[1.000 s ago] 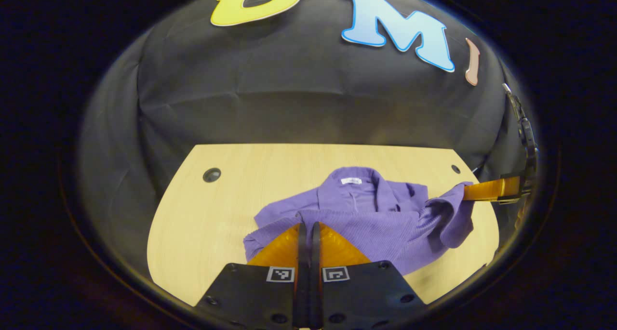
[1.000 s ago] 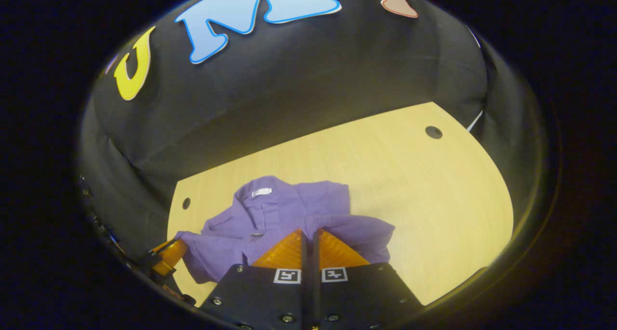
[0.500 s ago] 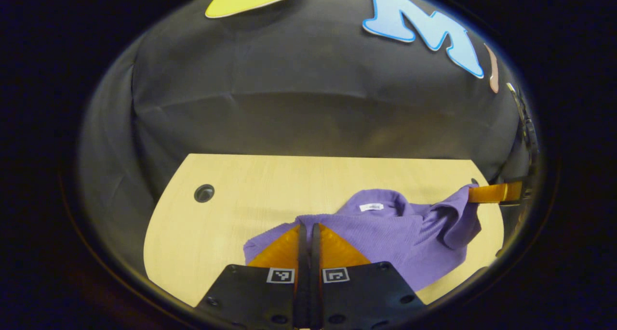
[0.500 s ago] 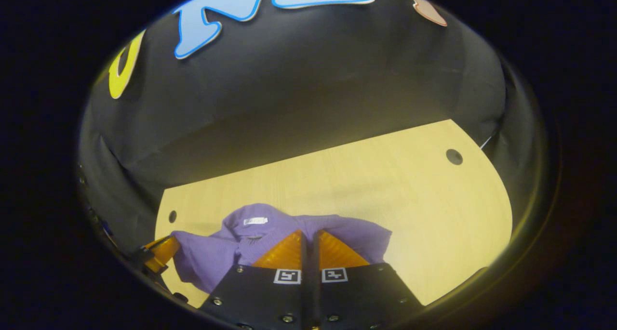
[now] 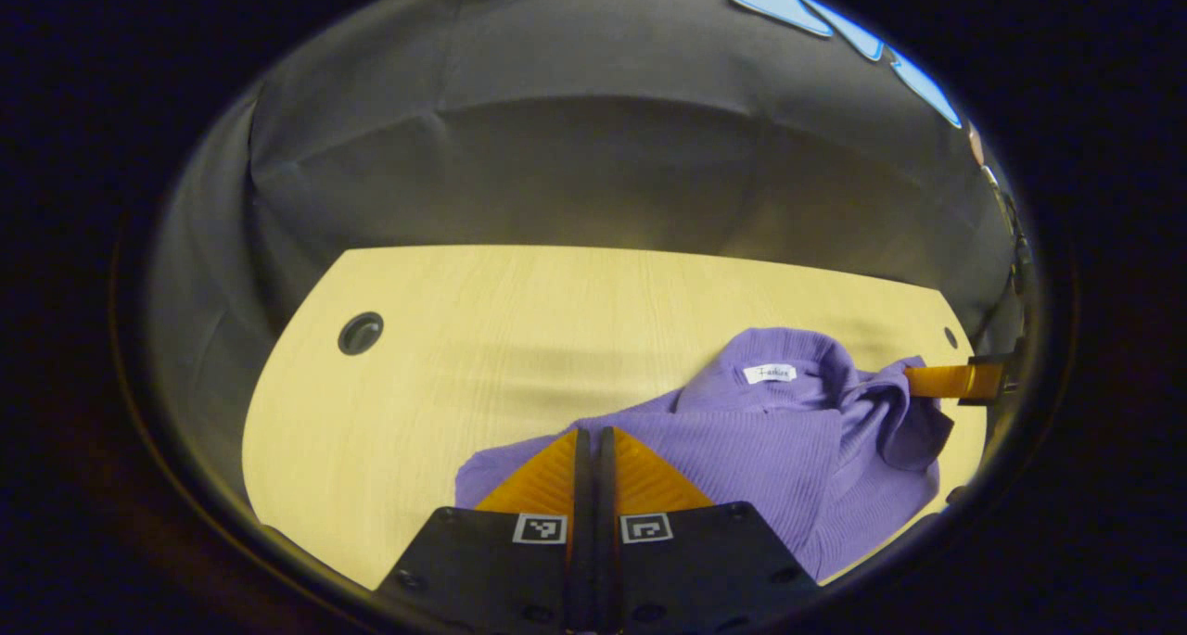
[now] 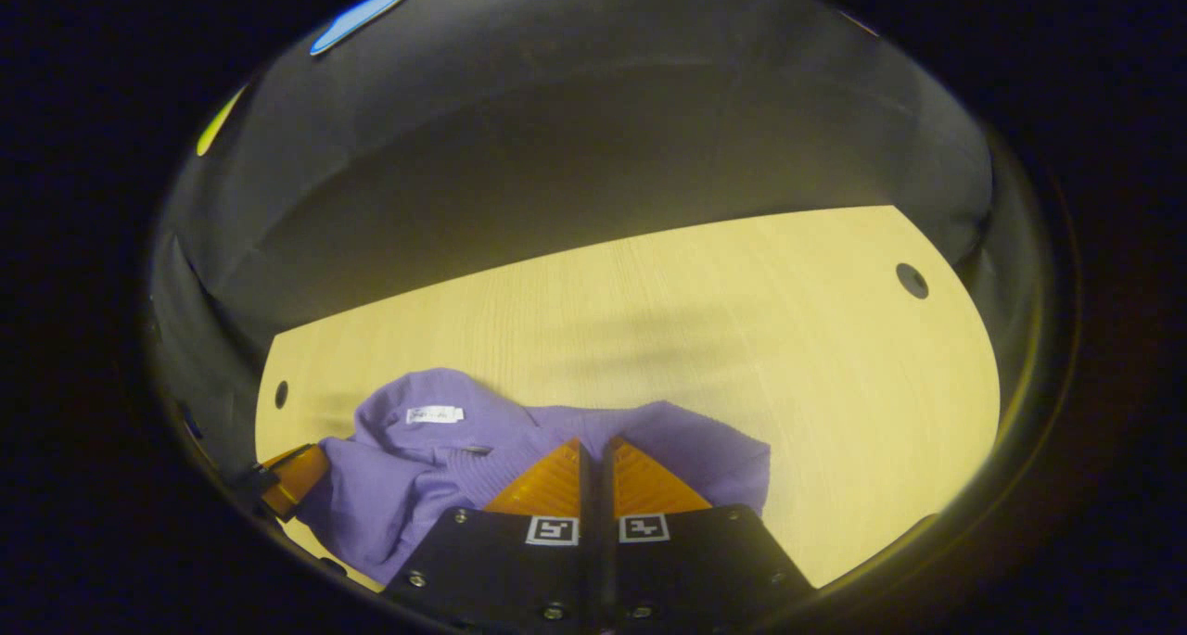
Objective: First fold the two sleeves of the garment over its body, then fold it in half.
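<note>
While both tools grip the purple garment point(image 5: 742, 440), it lies bunched on the pale wooden counter point(image 5: 482, 338). Seen from the left gripper view, the left tool point(image 5: 593, 440) sits at 6 o'clock with its two fingers pressed together, the garment's ribbed edge pinched between them. From there the cloth spreads toward 3 o'clock, where its collar with a small white label point(image 5: 770, 373) faces up. At 3 o'clock in that view the right tool point(image 5: 913, 378) reaches in from the rim, its fingers clamped on a gathered fold of the cloth. A round dark hole point(image 5: 360, 333) is set into the counter at about 9 o'clock, well apart from the garment, and a smaller hole point(image 5: 950, 336) shows near the far right edge.

In the right gripper view the right tool point(image 6: 593, 450) sits at 6 o'clock, fingers closed tight on the garment's point(image 6: 436, 468) edge. The cloth runs from there toward 8 o'clock, the collar label point(image 6: 434, 414) showing on top. At 8 o'clock the left tool point(image 6: 311, 461) touches the garment's far end at the rim; its grip is partly hidden there. The counter point(image 6: 742, 338) stretches bare toward 2 o'clock, with a hole point(image 6: 912, 280) near that edge and another small hole point(image 6: 281, 394) at 9 o'clock. Behind the counter hangs the black cloth wall point(image 6: 575, 153).
</note>
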Available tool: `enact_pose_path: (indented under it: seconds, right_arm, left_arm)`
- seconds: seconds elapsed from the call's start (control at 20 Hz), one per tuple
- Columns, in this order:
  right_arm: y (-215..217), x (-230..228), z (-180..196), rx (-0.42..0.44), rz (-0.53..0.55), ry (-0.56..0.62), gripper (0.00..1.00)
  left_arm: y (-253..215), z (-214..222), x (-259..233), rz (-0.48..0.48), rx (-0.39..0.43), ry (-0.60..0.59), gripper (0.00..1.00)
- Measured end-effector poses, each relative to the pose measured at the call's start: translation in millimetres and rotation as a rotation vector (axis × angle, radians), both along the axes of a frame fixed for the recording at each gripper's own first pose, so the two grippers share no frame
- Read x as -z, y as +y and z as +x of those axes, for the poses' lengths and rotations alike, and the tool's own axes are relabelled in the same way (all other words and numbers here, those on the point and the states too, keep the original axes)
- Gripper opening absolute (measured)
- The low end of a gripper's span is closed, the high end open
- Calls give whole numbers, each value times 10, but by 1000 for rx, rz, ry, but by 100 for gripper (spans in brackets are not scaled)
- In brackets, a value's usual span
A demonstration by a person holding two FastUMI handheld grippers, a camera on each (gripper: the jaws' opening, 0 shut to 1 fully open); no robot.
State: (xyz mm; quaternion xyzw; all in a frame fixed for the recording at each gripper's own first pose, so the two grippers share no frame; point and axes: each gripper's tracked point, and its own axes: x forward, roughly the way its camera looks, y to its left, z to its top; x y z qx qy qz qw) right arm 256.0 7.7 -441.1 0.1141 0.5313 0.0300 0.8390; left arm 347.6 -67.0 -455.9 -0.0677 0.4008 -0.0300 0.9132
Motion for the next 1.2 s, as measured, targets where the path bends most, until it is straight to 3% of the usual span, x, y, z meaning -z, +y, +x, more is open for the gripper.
enact_pose_path:
  seconds: [0.3, 0.5, 0.6, 0.7, 0.75, 0.85, 0.95, 1.2]
  right_arm:
    - [129, 206, -100, -67, -35, 6, 3]
    - [74, 247, -112, -45, 3, 39, 4]
    - [91, 200, -129, -43, 53, 50, 24]
    - [158, 106, -112, -28, 109, 53, 33]
    - [143, 36, -92, -19, 116, 40, 49]
    - [90, -195, -25, -18, 86, -30, 68]
    - [97, -489, -10, -42, 67, -100, 72]
    - [152, -1304, -140, -98, 53, -252, 75]
  left_arm:
    - [-29, -20, 121, 14, -2, 10, 6]
    - [-34, -19, 148, 61, 1, 4, 8]
    - [-82, -12, 143, 62, 26, 4, 20]
    - [-125, -21, 119, 40, 47, 4, 34]
    - [-119, -29, 72, 42, 52, 2, 50]
    - [-104, -65, -77, 49, 64, -16, 69]
    - [-73, -104, -277, 46, 53, -45, 89]
    - [-29, -303, -950, 27, 20, -143, 87]
